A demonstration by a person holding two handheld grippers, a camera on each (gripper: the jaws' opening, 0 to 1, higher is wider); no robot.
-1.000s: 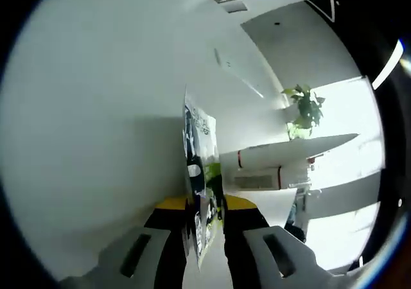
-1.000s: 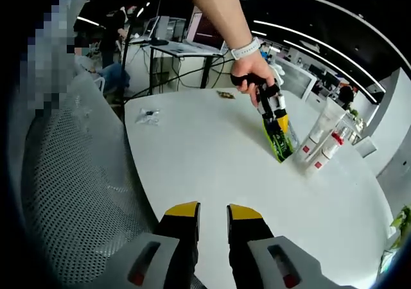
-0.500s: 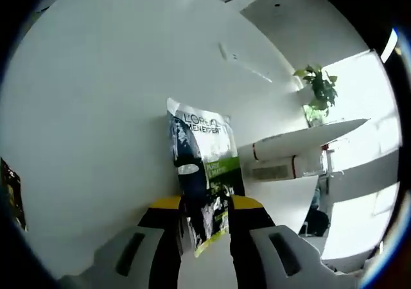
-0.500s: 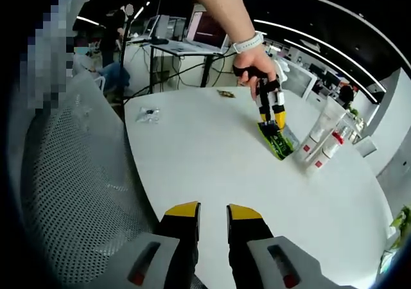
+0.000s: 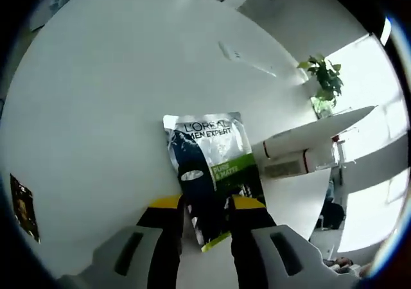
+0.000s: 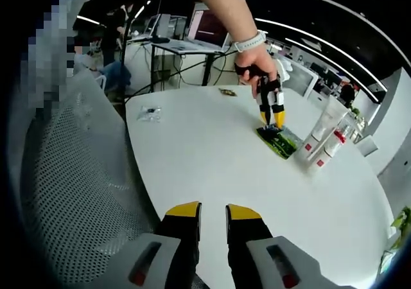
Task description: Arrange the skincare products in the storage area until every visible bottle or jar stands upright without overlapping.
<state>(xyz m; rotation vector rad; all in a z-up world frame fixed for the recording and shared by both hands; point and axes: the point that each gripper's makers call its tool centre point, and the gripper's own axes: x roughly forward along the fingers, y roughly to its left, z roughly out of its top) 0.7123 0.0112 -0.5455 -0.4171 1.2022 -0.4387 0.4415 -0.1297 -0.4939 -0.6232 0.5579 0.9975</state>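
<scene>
L'Oréal Men Expert sachet (image 5: 212,167) lies flat on the white round surface (image 5: 96,109), long axis running away from the left gripper (image 5: 207,205), printed top at the far end. Left gripper's jaws straddle its near end; can't tell whether they pinch it. Right gripper view: same sachet (image 6: 278,141) just beside white tubes (image 6: 323,138) with red labels, tubes look upright. Right gripper (image 6: 205,213) narrow, holding nothing, at the near surface edge. Small wrapper (image 6: 148,114) well apart. Mesh chair (image 6: 70,192), office desks behind, potted plant (image 5: 325,83).
</scene>
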